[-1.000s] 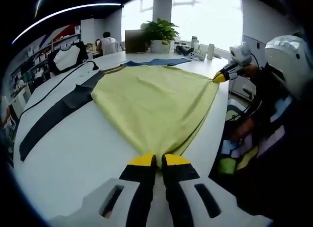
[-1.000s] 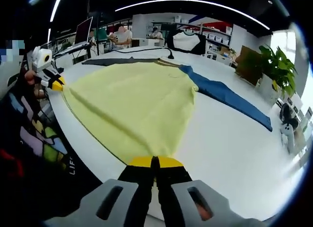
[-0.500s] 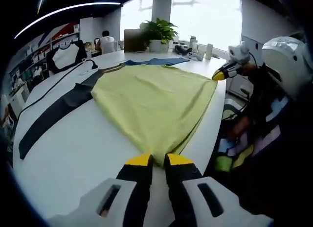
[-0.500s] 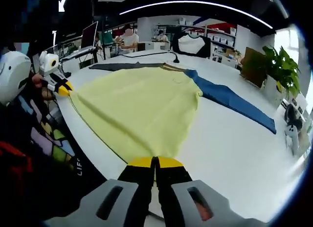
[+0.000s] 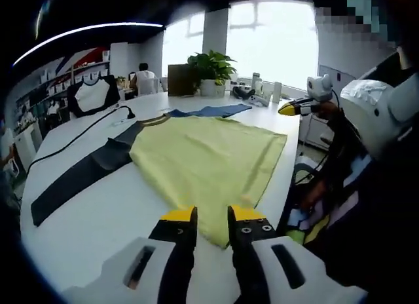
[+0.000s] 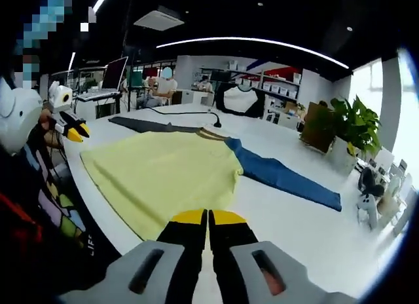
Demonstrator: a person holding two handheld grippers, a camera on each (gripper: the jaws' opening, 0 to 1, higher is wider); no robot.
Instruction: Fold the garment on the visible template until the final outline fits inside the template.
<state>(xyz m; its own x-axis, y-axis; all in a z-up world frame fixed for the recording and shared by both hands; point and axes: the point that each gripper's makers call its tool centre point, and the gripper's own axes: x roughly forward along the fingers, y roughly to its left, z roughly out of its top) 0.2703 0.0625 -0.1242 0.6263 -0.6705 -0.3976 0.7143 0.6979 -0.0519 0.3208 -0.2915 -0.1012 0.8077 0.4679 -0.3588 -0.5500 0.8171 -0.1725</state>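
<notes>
- The shirt point(image 5: 203, 160) is lying flat on the white table point(image 5: 85, 219), yellow-green body toward the person, one sleeve dark grey, the other blue point(image 6: 281, 176). I honestly can't make out any template outline under it.
- Left gripper point(image 5: 213, 215) has its jaws a little apart with nothing pinched, the hem corner sitting just past the tips. Right gripper point(image 6: 208, 217) looks nearly closed and empty, hanging just above the near hem.
- Biggest risk imo: the hem runs right along the table edge, so a sloppy regrab could drag fabric off the side.
- Grabbing only the top layer would pull the body apart and bunch the fold.
- If the two corners aren't lifted evenly, the fold goes skewed and the outline probably won't fit.
- The sleeves stick out wide; forget them and they'll poke outside.
- The black cable point(image 5: 85, 124) near the collar could snag a sleeve.
</notes>
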